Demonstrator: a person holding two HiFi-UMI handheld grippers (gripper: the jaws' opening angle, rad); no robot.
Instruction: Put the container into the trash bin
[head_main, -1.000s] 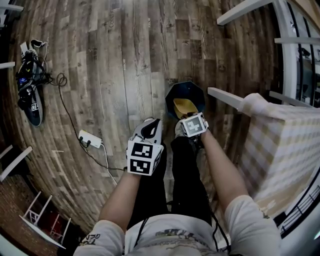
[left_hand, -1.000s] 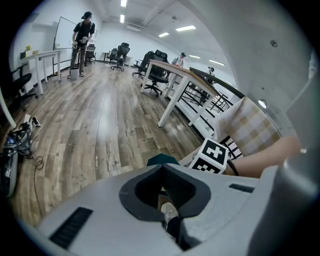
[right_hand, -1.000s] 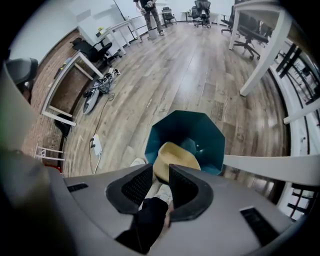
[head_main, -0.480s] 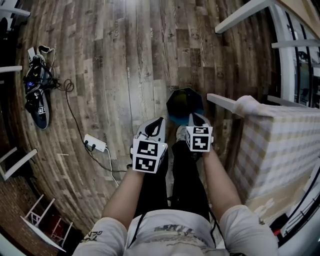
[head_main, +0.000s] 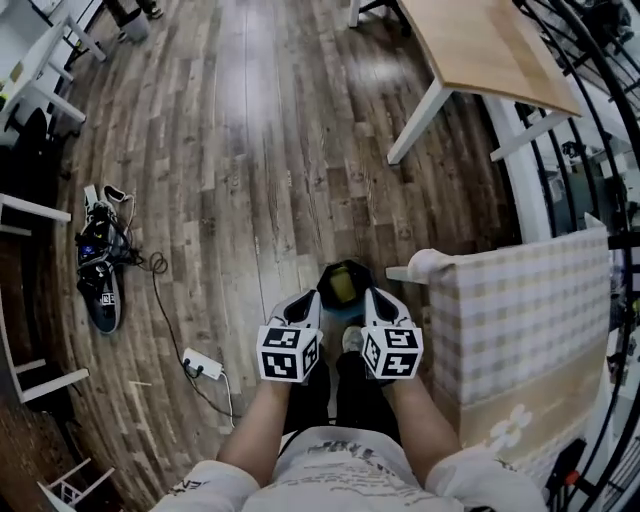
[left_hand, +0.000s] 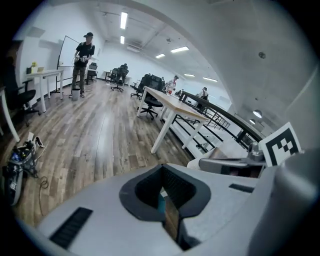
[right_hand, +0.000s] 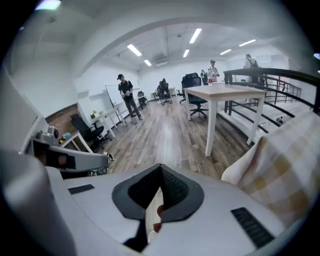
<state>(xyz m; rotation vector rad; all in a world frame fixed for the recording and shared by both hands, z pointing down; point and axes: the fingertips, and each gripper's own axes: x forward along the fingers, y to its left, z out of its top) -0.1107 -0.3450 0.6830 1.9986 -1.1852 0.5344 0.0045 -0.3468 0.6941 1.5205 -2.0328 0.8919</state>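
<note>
- The right gripper, which a second ago was down at the trash bin with its jaws spread, is now lifted clear of it, jaws pressed together on nothing.
- The left gripper has risen with it; its jaws are also closed and empty. The two grippers sit side by side above the bin, one either side of its opening in the head view.
- The container lies inside the bin as a yellowish patch filling most of the opening, touched by neither gripper.
- Judged from this, the drop is done and the task looks complete; only the withdrawal remains.
- The container is too small here to tell its long axis or which way it faces.
- The bin stands on the wooden floor, just beside the checked cloth.
</note>
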